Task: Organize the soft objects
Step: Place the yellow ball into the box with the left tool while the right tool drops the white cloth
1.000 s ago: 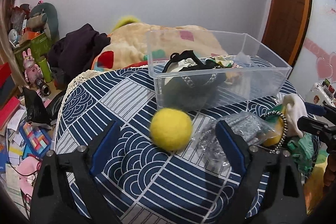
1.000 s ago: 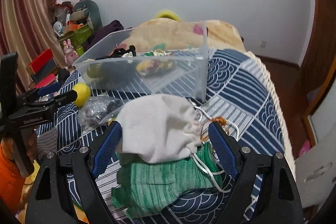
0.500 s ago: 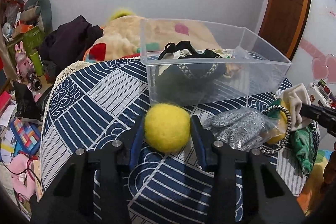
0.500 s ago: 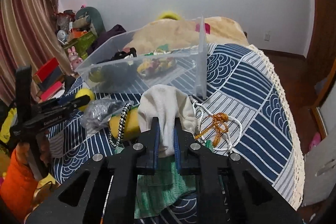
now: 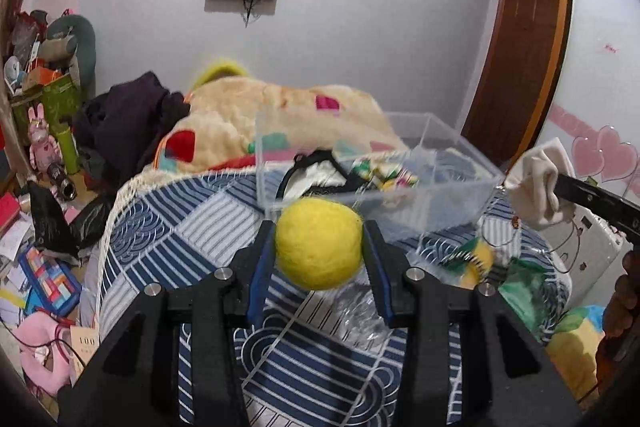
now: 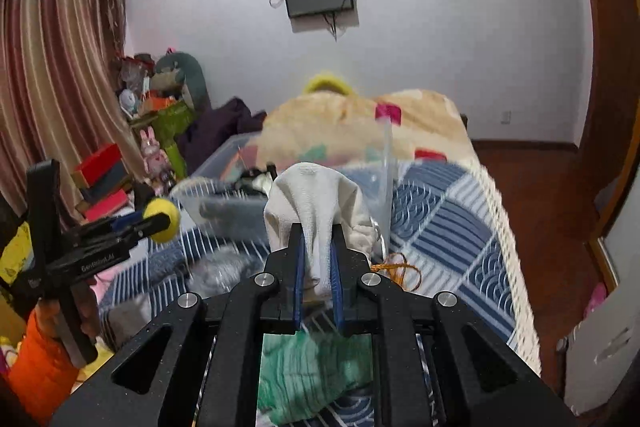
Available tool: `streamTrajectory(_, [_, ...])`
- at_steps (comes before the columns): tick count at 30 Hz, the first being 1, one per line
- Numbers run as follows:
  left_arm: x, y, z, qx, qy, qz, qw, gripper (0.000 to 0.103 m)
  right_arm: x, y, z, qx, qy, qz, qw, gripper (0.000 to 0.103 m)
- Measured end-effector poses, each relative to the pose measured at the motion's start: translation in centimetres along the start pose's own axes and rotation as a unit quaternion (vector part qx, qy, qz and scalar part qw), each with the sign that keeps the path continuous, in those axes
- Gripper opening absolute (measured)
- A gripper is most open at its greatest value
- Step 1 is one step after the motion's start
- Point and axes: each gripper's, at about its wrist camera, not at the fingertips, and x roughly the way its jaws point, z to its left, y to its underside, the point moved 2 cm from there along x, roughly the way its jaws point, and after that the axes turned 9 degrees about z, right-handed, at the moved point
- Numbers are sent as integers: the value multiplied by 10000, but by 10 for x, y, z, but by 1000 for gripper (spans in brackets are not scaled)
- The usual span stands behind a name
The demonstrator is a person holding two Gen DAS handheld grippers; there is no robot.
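Bed (image 5: 168,223) carries a clear bin (image 5: 376,179); only the right view shows green cloth (image 6: 316,375) underneath, while the left tool (image 5: 319,259) clamps a ball (image 5: 319,244) before the bin and the right tool (image 6: 316,267) pinches a pouch (image 6: 316,203) aloft.

Right gripper (image 6: 317,259) is pinched tight on a white cloth pouch (image 6: 316,199), lifted above the bed (image 6: 452,211). Over by the bed's left edge the left gripper (image 6: 160,219) squeezes a yellow ball (image 6: 163,214). The clear plastic bin (image 6: 224,195) sits behind the pouch, mid-bed. A green knit cloth (image 6: 312,375) lies at the bed's near edge under the right gripper.
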Motion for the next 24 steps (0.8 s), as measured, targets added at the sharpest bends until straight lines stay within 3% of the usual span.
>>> streamTrajectory(13, [-9, -47, -19, 263, 91, -430, 9987, 43, 4, -57, 27, -441, 7, -650, 9969, 10])
streamTrajectory(18, [9, -60, -24, 206, 237, -312, 9990, 43, 25, -63, 32, -573, 76, -499, 9971, 10])
streamTrajectory(24, [39, -68, -23, 144, 102, -115, 9998, 43, 65, -58, 34, -660, 190, 1, 9976, 10])
